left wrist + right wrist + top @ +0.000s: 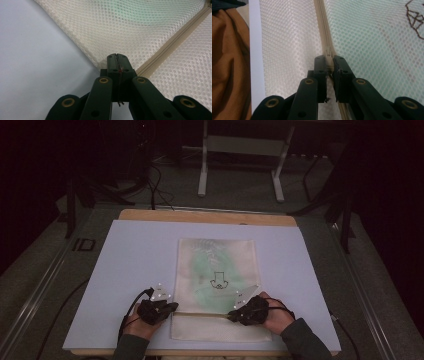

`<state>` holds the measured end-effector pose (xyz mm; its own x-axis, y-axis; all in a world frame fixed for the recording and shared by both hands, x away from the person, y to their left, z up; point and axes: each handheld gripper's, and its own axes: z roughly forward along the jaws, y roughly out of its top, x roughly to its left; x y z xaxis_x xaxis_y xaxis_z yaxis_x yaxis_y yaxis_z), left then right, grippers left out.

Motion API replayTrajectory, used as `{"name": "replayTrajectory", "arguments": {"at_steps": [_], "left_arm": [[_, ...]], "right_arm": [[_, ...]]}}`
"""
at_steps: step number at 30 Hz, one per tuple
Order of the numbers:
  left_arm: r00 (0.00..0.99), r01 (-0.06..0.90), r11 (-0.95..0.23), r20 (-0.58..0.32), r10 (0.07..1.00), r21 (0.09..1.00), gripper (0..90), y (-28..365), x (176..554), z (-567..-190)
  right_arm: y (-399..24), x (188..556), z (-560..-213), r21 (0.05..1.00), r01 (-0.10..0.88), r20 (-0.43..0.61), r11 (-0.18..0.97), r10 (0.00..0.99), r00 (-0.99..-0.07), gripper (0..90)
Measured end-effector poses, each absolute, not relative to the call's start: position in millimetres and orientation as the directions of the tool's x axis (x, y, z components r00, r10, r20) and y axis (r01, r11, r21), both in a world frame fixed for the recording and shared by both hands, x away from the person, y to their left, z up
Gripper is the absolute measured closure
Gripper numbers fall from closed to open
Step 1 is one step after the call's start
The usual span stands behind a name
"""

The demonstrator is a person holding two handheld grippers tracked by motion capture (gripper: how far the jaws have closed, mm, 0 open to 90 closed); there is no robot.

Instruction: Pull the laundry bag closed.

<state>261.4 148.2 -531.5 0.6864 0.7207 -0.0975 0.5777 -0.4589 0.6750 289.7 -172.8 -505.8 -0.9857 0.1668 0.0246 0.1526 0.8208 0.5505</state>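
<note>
- Mesh bag [216, 270] lies flat on the white board [130, 255], centre of the high view, long axis running from the lower edge of the frame toward the top; something green shows through the mesh in its upper part, with a small dark printed figure [218, 282] near the middle.
- Zipper [202, 313] crosses the bag's lower part, left to right in the frame — at right angles to the bag's long axis. This is the line that matters for the next move.
- Left gripper [172, 306] sits at the bag's left edge, at the zipper's left end. In the left gripper view its jaws are pressed together on the mesh corner [110, 63] just beside where the zipper tape [172, 41] runs off to the upper right.
- Right gripper [232, 315] sits on the zipper line, right of centre. In the right gripper view its jaws are closed on a small cream piece, apparently the zipper slider [328, 58], with the zipper running straight up the frame away from the jaws.
- Judgement: the two grippers face each other along the zipper — the left anchors the end, the right holds the moving part. Any pull would have to follow the zipper's axis, left or right in the high view.
- Cannot tell whether the zipper is open or shut between the grippers.
</note>
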Motion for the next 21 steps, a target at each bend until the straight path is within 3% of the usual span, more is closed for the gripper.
{"name": "replayTrajectory", "arguments": {"at_steps": [21], "left_arm": [[0.686,0.579,-0.457,-0.099,0.721,0.675,89.4,148.2,261.3,-531.5]], "right_arm": [[-190.5,288.5,-504.4,0.554,0.174,0.024,0.814,0.193,-0.981,82.5]]}}
